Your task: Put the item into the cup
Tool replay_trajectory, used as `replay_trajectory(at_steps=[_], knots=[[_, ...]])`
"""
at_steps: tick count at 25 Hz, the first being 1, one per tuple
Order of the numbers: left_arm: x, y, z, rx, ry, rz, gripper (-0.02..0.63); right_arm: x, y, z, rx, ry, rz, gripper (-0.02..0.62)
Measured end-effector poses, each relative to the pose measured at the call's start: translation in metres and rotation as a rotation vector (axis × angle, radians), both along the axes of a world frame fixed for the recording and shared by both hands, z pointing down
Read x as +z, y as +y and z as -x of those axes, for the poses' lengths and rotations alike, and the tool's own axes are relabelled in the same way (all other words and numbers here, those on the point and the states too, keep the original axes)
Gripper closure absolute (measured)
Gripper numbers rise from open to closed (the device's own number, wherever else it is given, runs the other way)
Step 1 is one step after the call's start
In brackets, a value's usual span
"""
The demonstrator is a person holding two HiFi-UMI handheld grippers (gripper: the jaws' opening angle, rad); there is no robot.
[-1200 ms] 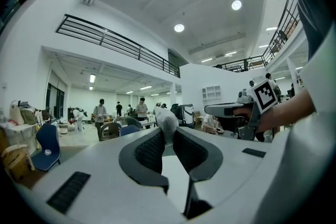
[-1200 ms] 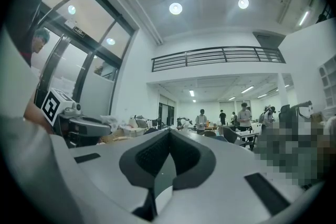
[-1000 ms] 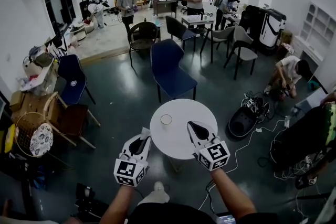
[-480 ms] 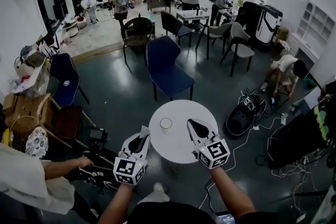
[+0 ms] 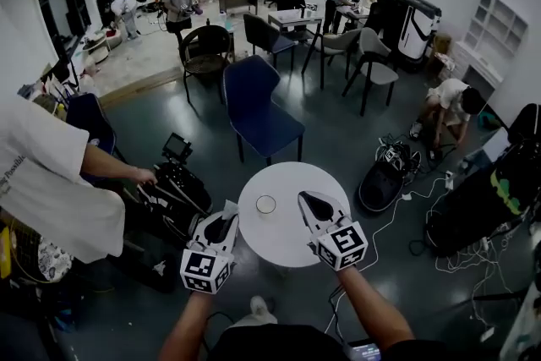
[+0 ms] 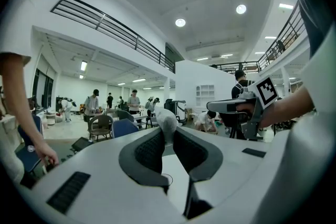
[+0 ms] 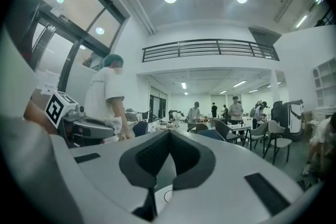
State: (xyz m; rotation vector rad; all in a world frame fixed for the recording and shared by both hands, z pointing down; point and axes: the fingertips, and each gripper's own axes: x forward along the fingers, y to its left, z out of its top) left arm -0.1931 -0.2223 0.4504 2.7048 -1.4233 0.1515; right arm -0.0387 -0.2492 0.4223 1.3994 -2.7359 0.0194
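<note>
Since the earlier frame only a person in white (image 5: 51, 182) is newly seen at the left. A pale soft item (image 6: 167, 120) is kept pinched in the left gripper (image 5: 228, 216), just left of the cup (image 5: 266, 205) on the round table (image 5: 283, 245) and not yet above it. The right gripper (image 5: 306, 200) is closed on nothing.

The item (image 6: 167, 119) is half hidden between the jaws of the left hand-held gripper (image 6: 168, 132), its kind unclear. The cup (image 5: 266, 204) is too small to see inside.
</note>
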Motion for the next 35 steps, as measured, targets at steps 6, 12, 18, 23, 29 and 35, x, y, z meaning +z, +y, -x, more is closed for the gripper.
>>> replay_trajectory(at_steps=[6, 12, 18, 23, 29, 35], knots=[[0.015, -0.021, 0.001, 0.049, -0.028, 0.030, 0.545, 0.011, -0.015, 0.000, 0.044, 0.023, 0.026, 0.578], [0.035, -0.037, 0.005, 0.072, -0.057, 0.059, 0.545, 0.020, -0.021, 0.000, 0.066, 0.042, 0.050, 0.578], [0.053, -0.055, 0.002, 0.114, -0.105, 0.090, 0.545, 0.028, -0.031, -0.001, 0.088, 0.046, 0.068, 0.578], [0.080, -0.069, -0.010, 0.155, -0.148, 0.122, 0.545, 0.043, -0.038, -0.009, 0.110, 0.047, 0.088, 0.578], [0.107, -0.092, -0.032, 0.196, -0.180, 0.170, 0.545, 0.058, -0.055, -0.023, 0.109, 0.062, 0.102, 0.578], [0.130, -0.115, -0.060, 0.218, -0.163, 0.228, 0.545, 0.069, -0.066, -0.040, 0.101, 0.090, 0.115, 0.578]])
